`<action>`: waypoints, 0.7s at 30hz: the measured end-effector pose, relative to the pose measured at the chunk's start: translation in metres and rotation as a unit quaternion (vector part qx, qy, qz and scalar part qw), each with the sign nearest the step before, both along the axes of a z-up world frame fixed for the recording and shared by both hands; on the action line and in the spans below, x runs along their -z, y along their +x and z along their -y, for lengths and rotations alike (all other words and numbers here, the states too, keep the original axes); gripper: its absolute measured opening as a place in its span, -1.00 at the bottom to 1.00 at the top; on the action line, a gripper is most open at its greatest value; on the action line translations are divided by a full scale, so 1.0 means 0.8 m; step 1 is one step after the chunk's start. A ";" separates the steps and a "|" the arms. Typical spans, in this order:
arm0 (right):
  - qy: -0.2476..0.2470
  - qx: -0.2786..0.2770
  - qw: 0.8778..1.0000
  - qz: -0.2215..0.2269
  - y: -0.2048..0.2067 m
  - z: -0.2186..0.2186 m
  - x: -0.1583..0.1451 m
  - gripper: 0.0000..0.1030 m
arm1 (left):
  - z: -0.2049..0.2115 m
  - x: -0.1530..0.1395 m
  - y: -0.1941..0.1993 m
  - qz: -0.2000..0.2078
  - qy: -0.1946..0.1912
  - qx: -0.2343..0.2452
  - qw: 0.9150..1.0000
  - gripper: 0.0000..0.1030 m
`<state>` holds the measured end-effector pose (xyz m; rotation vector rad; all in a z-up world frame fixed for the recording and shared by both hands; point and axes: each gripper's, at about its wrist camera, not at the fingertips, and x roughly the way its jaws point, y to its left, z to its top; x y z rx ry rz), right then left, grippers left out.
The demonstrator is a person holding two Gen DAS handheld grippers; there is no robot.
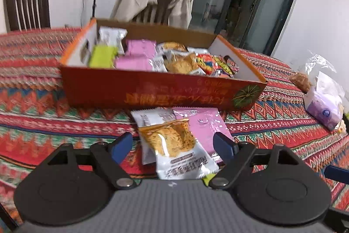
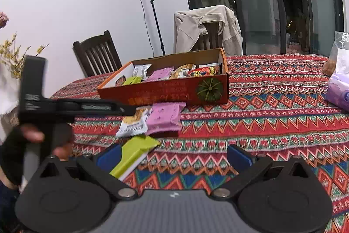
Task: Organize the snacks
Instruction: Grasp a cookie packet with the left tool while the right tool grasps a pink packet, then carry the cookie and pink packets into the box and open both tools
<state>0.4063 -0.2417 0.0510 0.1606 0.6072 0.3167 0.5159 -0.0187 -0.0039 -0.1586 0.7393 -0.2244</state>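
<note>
Left jaws: the left gripper [image 1: 173, 146] stands spread wide, grasping nothing; its blue pads flank a clear-and-white packet of golden fried snack [image 1: 174, 145] lying on the tabletop.
Right jaws: the right gripper [image 2: 174, 156] is also released and empty; a flat lime-green packet [image 2: 135, 153] lies by its left pad, with bare cloth between the pads.
Loose pile: the golden packet overlaps a glossy pink packet [image 1: 204, 123] and a white printed packet [image 1: 150, 117], all just in front of the box.
Box: the open red-orange cardboard box [image 1: 152, 91] already holds sorted pink, green, white and golden packets.
Risk, double pick: closing the left jaws here would likely pinch the pink packet's edge too, dragging two kinds together.
Risk, slip: the shiny film looks slick and puffy; a shallow grip could let it squirt out.
Risk, collision: the grippers work close together near the green packet.
Risk, cloth: the red patterned tablecloth [image 2: 261, 123] may bunch if pads scrape low.
</note>
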 end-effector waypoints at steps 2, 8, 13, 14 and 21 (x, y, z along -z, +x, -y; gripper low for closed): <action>0.000 0.003 1.000 0.000 0.014 -0.002 0.002 0.99 | 0.004 0.011 0.009 -0.014 0.005 0.001 1.000 0.21; -0.005 0.006 1.000 0.001 0.070 -0.017 0.010 0.94 | -0.030 -0.001 -0.021 0.005 -0.004 0.008 1.000 -0.09; -0.026 -0.018 1.000 0.003 0.132 -0.062 0.025 0.84 | -0.090 -0.023 -0.064 0.027 -0.028 -0.035 0.999 -0.10; -0.034 -0.017 0.999 -0.003 0.148 -0.075 0.030 0.80 | -0.099 -0.026 -0.072 0.029 -0.030 -0.043 0.998 -0.10; -0.107 -0.025 0.994 -0.011 0.184 -0.130 0.060 0.28 | -0.126 -0.044 -0.113 0.057 -0.003 -0.070 0.996 -0.09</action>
